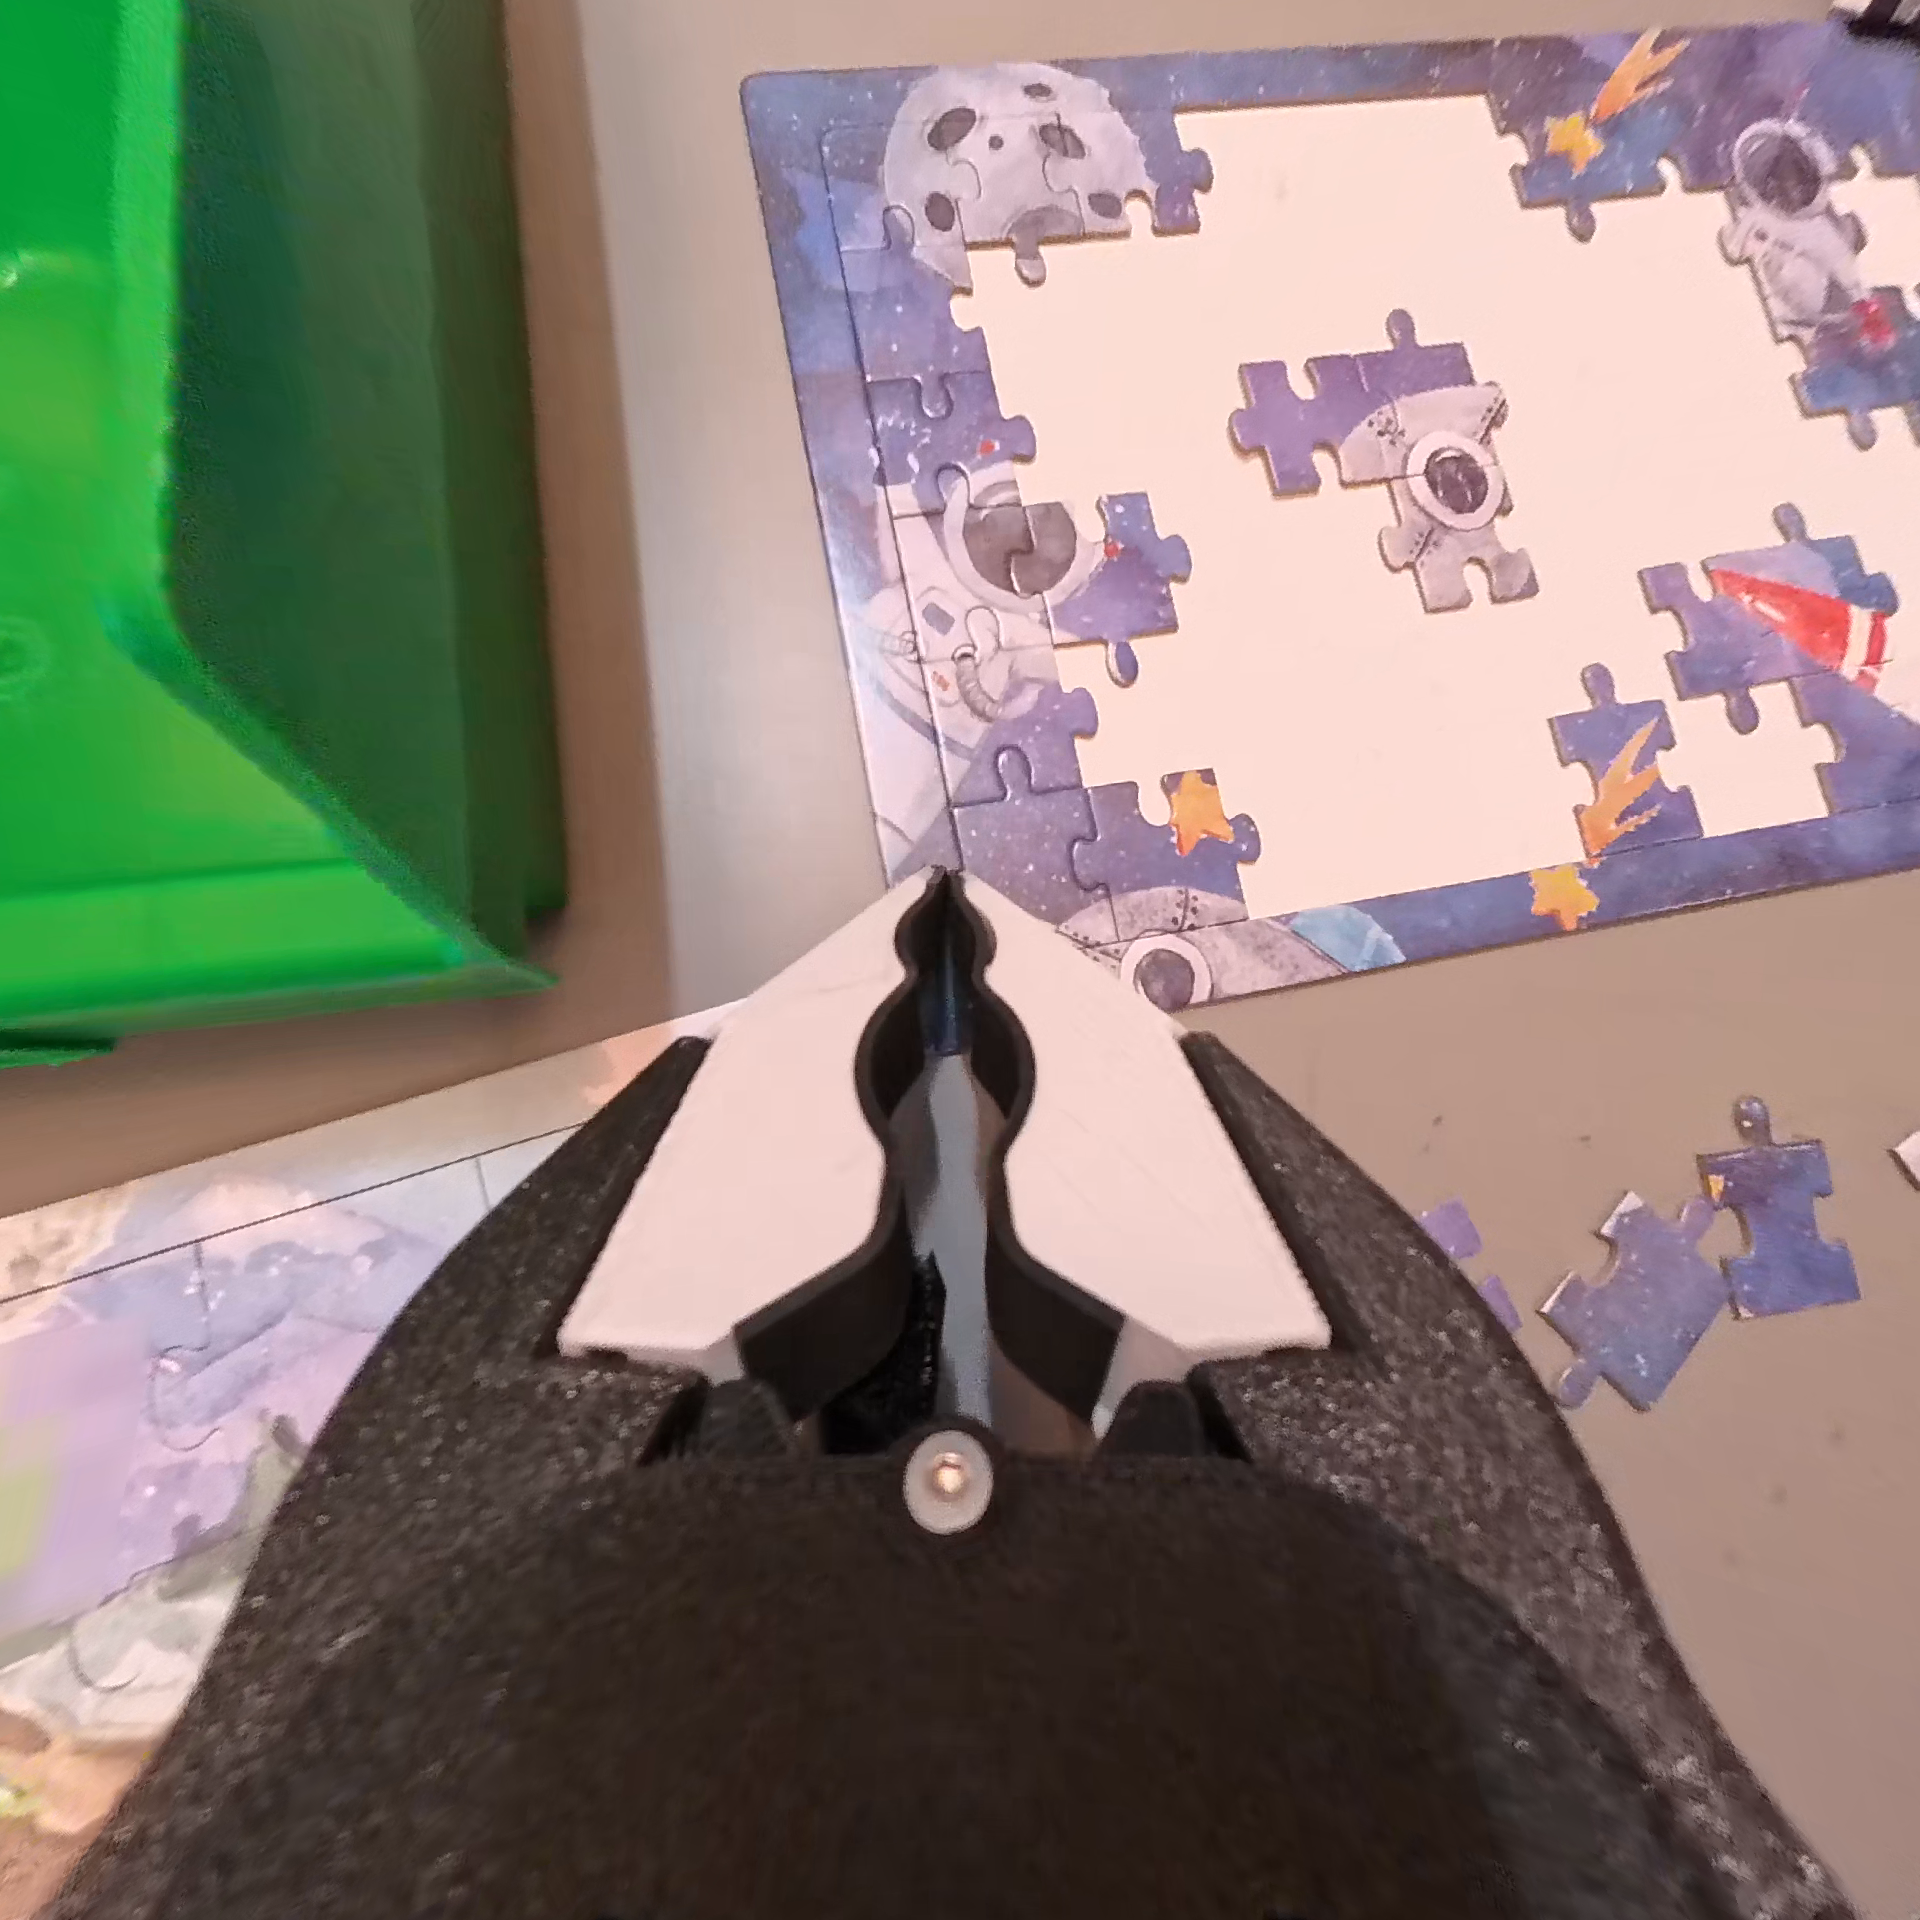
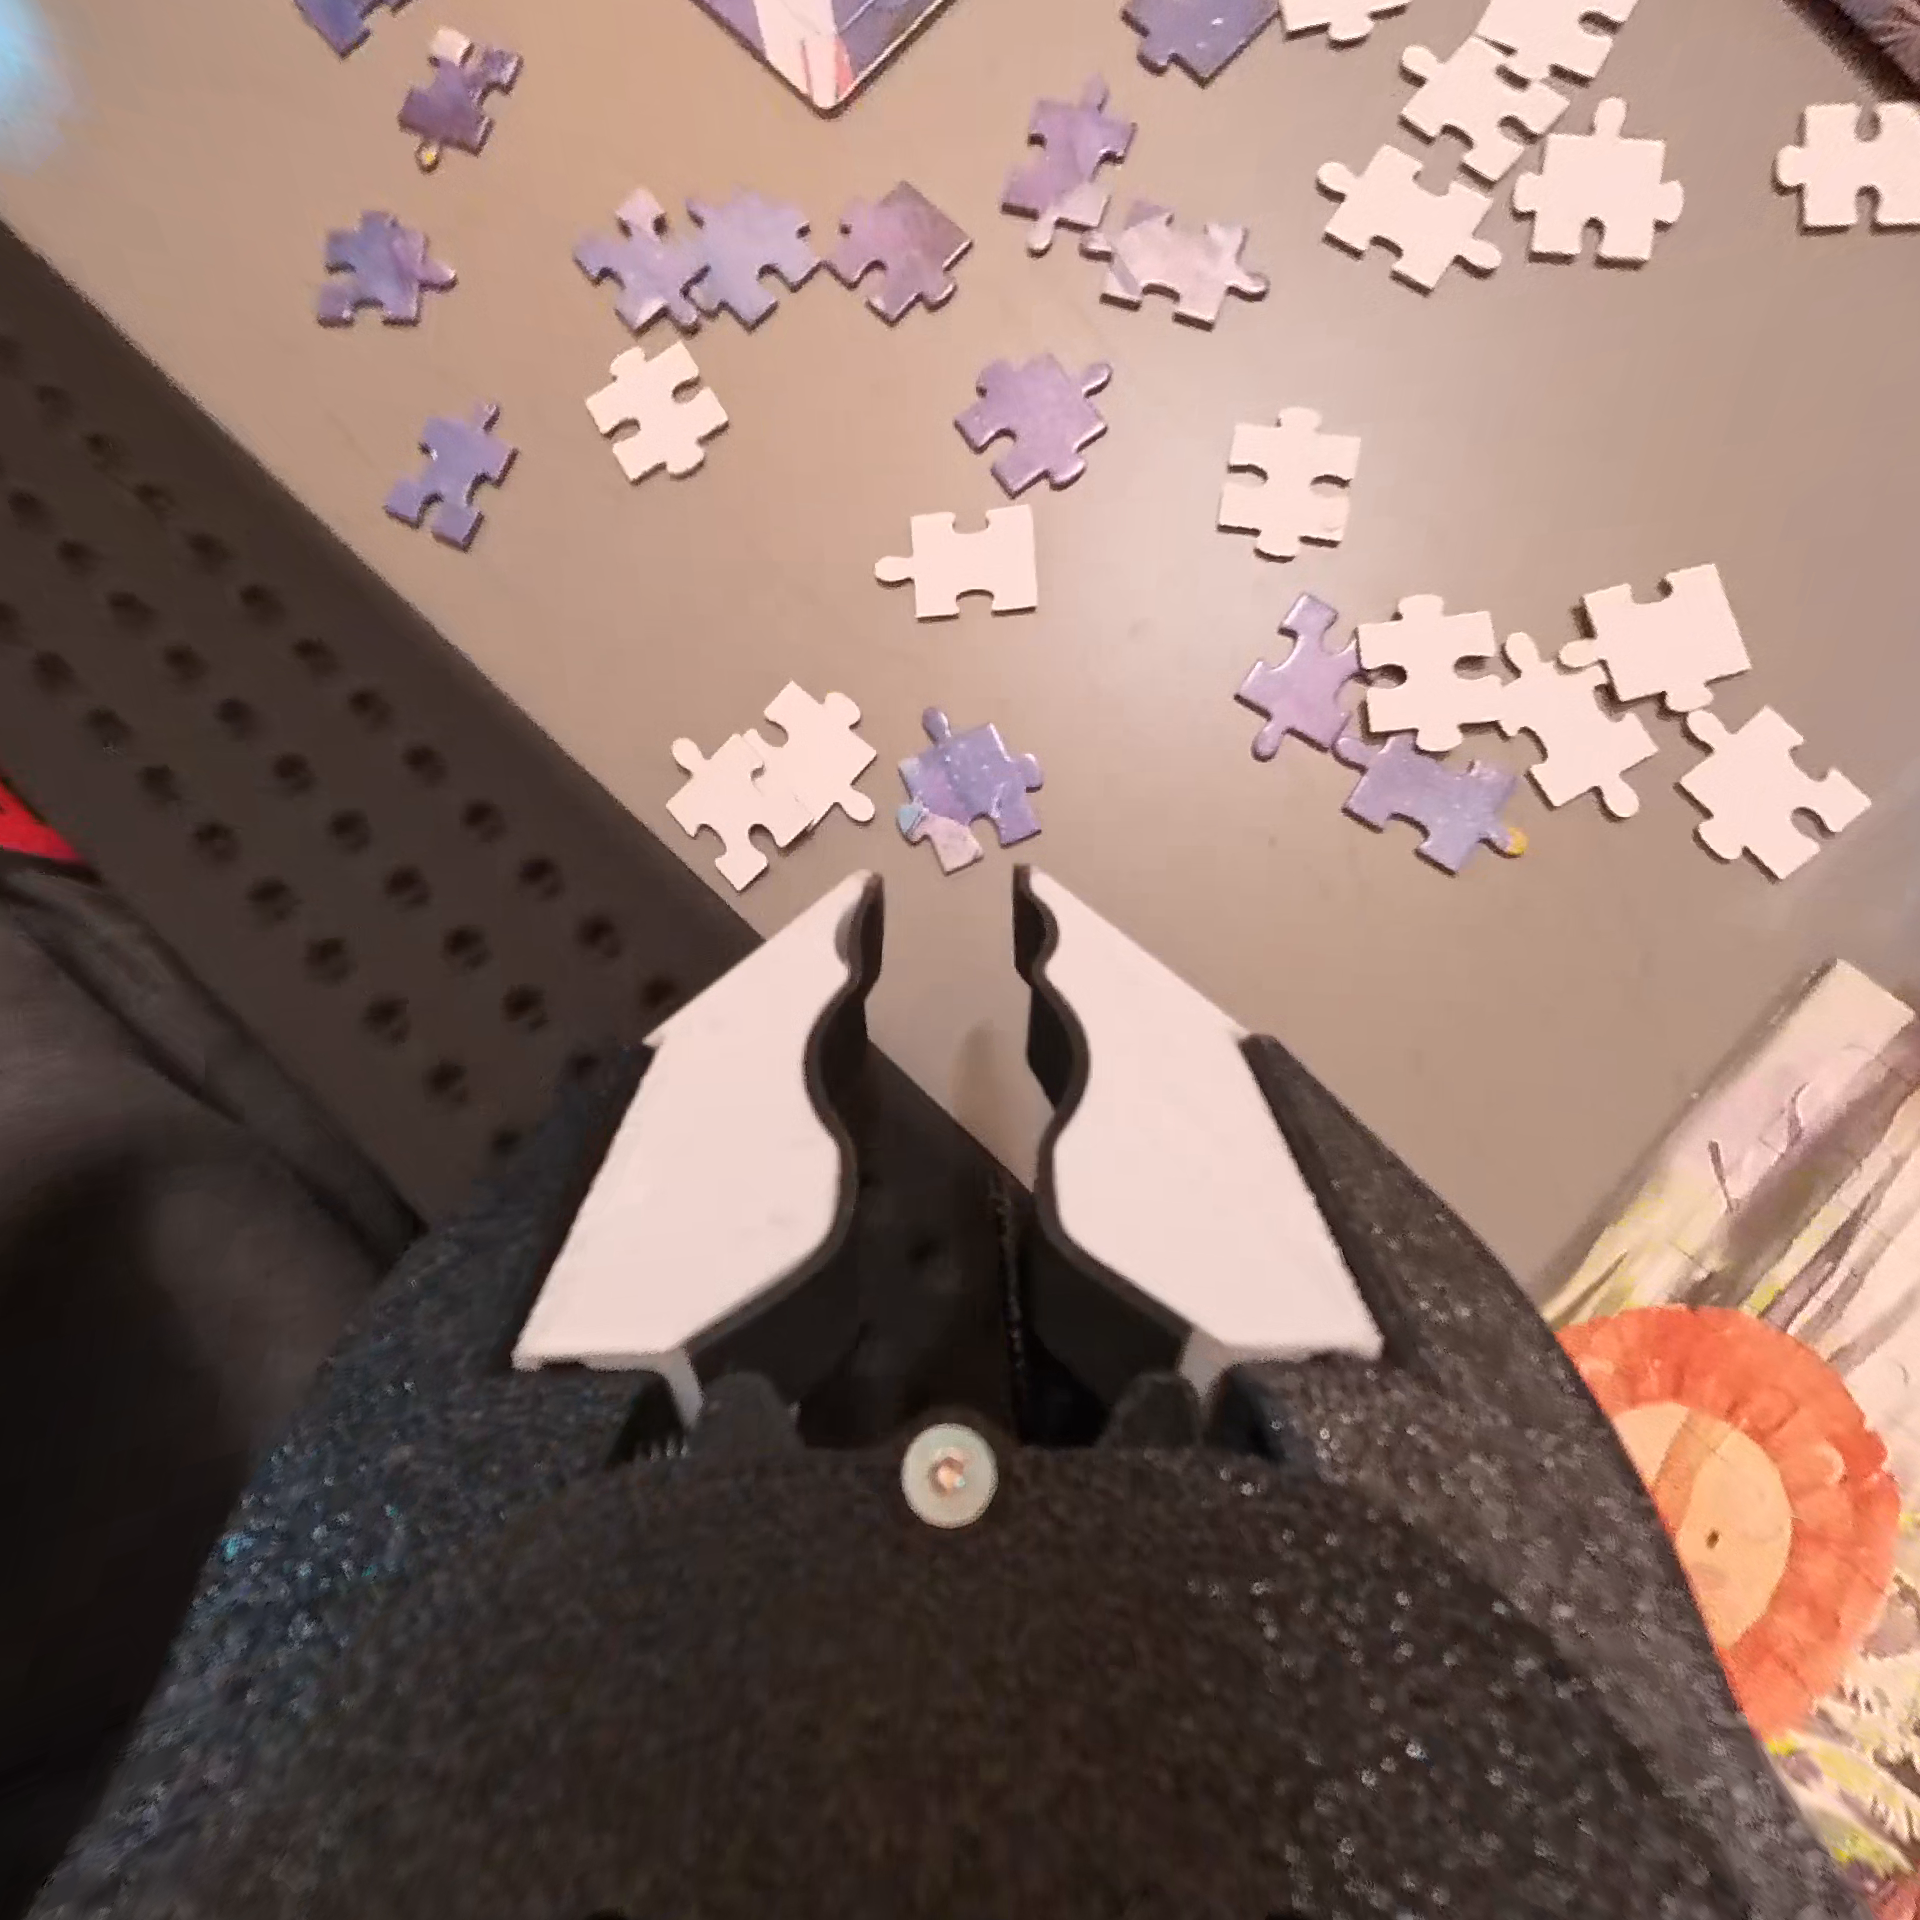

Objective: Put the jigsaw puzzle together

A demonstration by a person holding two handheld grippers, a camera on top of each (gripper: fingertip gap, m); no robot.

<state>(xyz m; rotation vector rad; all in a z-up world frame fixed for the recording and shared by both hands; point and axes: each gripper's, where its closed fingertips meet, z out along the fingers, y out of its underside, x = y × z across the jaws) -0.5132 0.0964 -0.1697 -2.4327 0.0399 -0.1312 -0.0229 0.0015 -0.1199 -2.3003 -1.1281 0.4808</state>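
The left claw [image 1: 943, 883] is pressed together with nothing visible in it, its tips at the near corner of the blue space-themed cardboard puzzle tray [image 1: 1351, 935], which is roughly half filled. The right claw [image 2: 945, 883] stands apart, empty, and just ahead of its tips lies a flat purple jigsaw piece [image 2: 971, 779]. It looks light, thin and stiffish, best pinched by opposite edges. About a dozen purple-faced and some fifteen white-backed pieces lie beyond.

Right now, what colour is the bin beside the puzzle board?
Bright green. The bin shows best in the left wrist view, left of the puzzle board.
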